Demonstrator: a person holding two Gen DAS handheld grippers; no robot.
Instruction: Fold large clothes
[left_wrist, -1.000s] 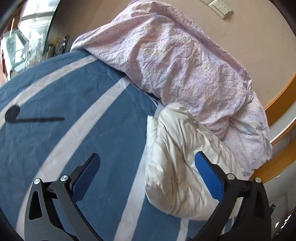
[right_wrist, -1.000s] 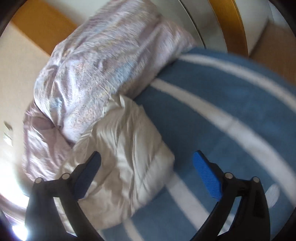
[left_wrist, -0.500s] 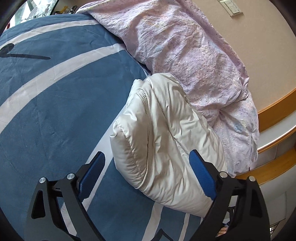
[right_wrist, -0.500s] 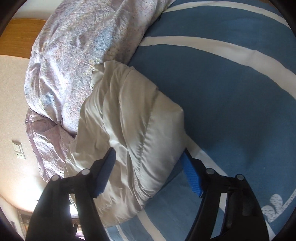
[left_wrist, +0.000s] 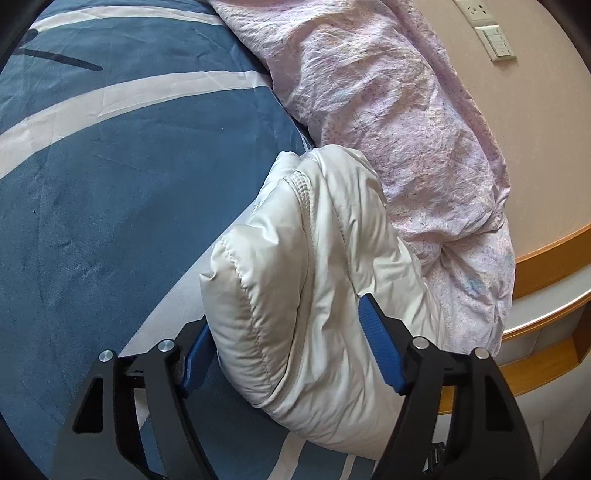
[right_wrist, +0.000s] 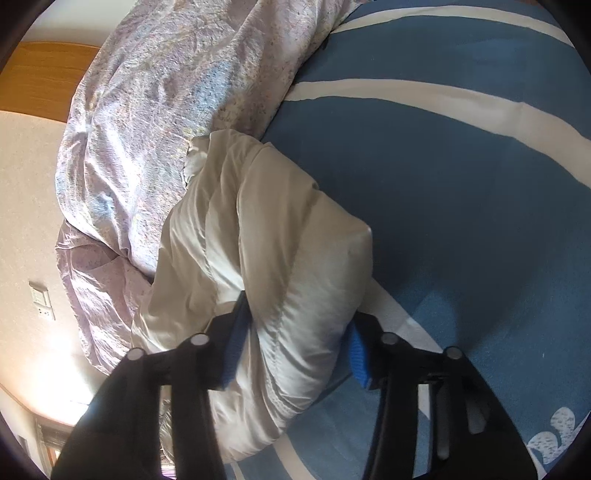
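Note:
A folded cream puffer jacket (left_wrist: 314, 280) lies as a thick bundle on the blue bed cover (left_wrist: 110, 184), against a pink quilt (left_wrist: 399, 110). My left gripper (left_wrist: 288, 350) straddles one end of the bundle, its blue pads pressing into the padding on both sides. In the right wrist view the jacket (right_wrist: 266, 266) lies the same way, and my right gripper (right_wrist: 295, 339) clamps its near end, the padding bulging between the pads.
The blue cover has white stripes (right_wrist: 443, 99). The crumpled pink quilt (right_wrist: 177, 92) is heaped along the wall. A wooden headboard ledge (left_wrist: 546, 258) and wall switches (left_wrist: 495, 40) lie beyond it. Open bed surface lies beside the jacket.
Both grippers have moved down onto the jacket and closed from wide open until their pads squeeze the bundle. The jacket has not shifted much.

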